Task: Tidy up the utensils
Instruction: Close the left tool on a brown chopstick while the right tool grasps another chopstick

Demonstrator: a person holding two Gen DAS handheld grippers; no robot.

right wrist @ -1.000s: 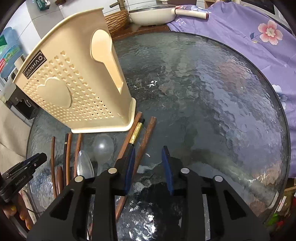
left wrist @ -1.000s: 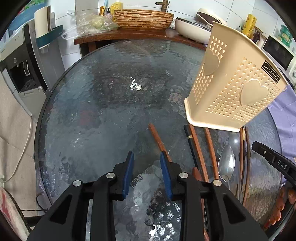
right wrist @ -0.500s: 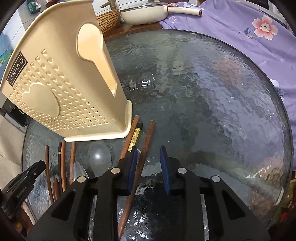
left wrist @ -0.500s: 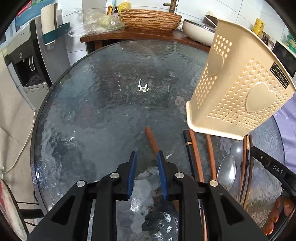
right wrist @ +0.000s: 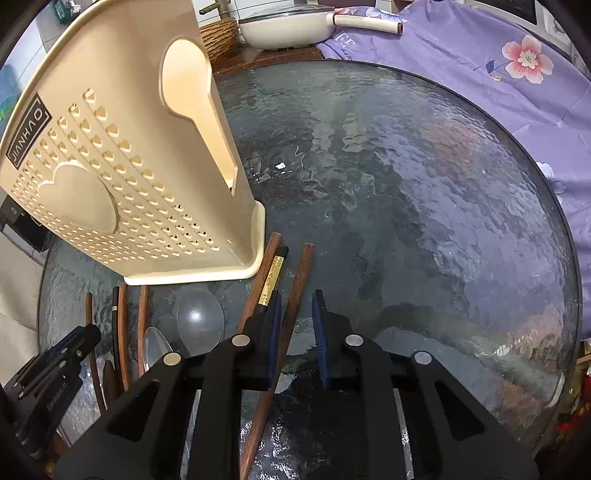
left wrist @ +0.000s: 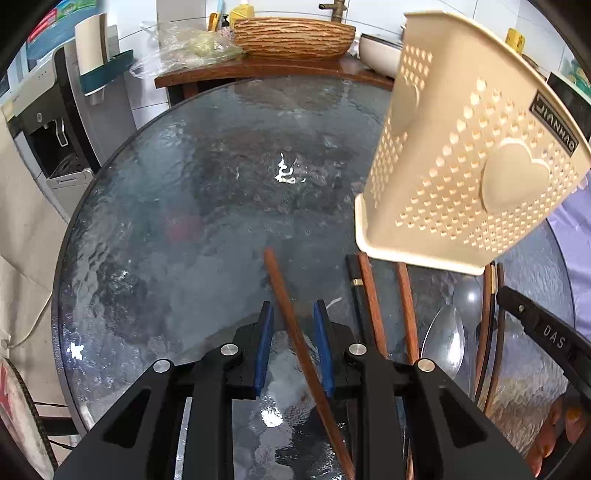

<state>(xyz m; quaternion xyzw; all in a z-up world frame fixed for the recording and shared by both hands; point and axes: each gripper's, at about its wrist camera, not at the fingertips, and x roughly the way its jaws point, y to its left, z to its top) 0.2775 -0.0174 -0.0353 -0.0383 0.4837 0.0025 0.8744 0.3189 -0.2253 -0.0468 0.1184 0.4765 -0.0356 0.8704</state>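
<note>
A cream perforated utensil holder (left wrist: 465, 166) (right wrist: 122, 177) stands on the round glass table (left wrist: 192, 206). Several brown and black chopsticks and two spoons (left wrist: 443, 339) (right wrist: 199, 317) lie in front of it. My left gripper (left wrist: 293, 314) is open, low over the table, its jaws straddling a brown chopstick (left wrist: 284, 291). My right gripper (right wrist: 297, 306) is open too, its jaws straddling another brown chopstick (right wrist: 299, 280), which lies close to the left pad. Each gripper shows at the edge of the other's view.
A woven basket (left wrist: 293, 37), a plastic bag and a white pan (right wrist: 288, 27) sit on a wooden counter beyond the table. A purple floral cloth (right wrist: 498, 74) lies to the right. A water dispenser (left wrist: 48, 125) stands left.
Both grippers moved sideways and down so that each now has a brown chopstick between its jaws. Both stayed open.
</note>
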